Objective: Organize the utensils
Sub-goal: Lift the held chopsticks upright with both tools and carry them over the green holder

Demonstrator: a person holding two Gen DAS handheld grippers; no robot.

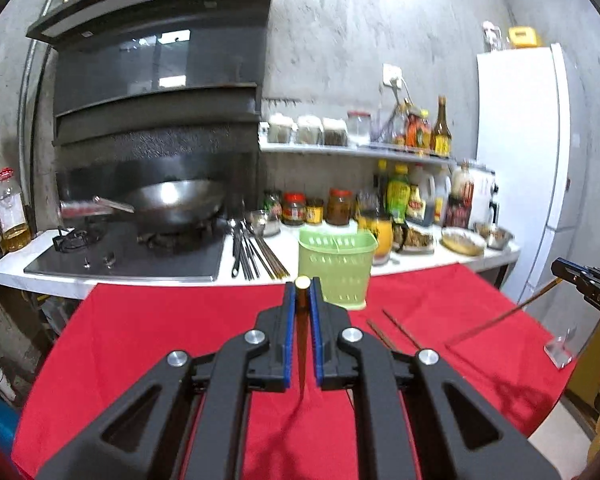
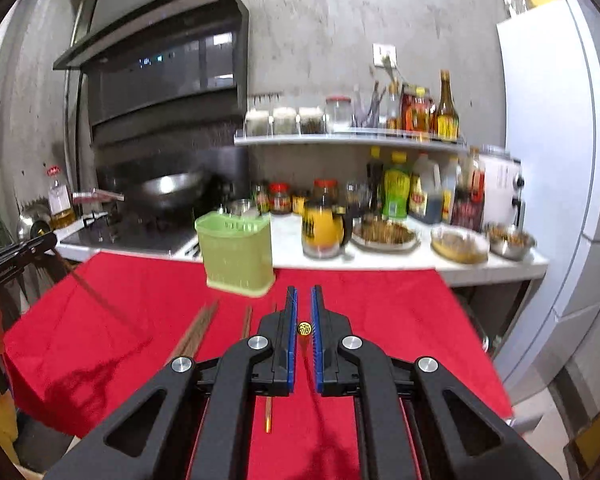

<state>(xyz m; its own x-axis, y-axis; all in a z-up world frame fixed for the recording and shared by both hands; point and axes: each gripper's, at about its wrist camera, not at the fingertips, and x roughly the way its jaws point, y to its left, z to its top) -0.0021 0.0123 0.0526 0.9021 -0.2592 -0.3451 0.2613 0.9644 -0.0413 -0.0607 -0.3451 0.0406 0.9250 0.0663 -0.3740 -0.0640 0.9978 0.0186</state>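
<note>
Two grippers hang above a red cloth [image 1: 148,332], each pinching one chopstick; at far left a wok [image 1: 176,200] sits on the stove [image 1: 140,258], and just right of the stove a bundle of dark chopsticks and spoons [image 1: 254,254] lies on the white counter [image 1: 496,258]; the left gripper [image 1: 302,308] has its blue pads pressed on a brown chopstick [image 1: 302,340] whose gold-capped end points toward the camera's far side, its tip hanging down over the cloth; beyond it a green basket [image 1: 336,266] stands upright at the far edge of the cloth, beside the counter; right of that gripper a few loose chopsticks [image 1: 400,330] lie flat on the cloth; the right gripper [image 2: 304,312] is closed on another chopstick [image 2: 304,329] with a gold end cap between its pads; farther right stand jars and sauce bottles [image 1: 404,200], then a white fridge [image 1: 520,160].
</note>
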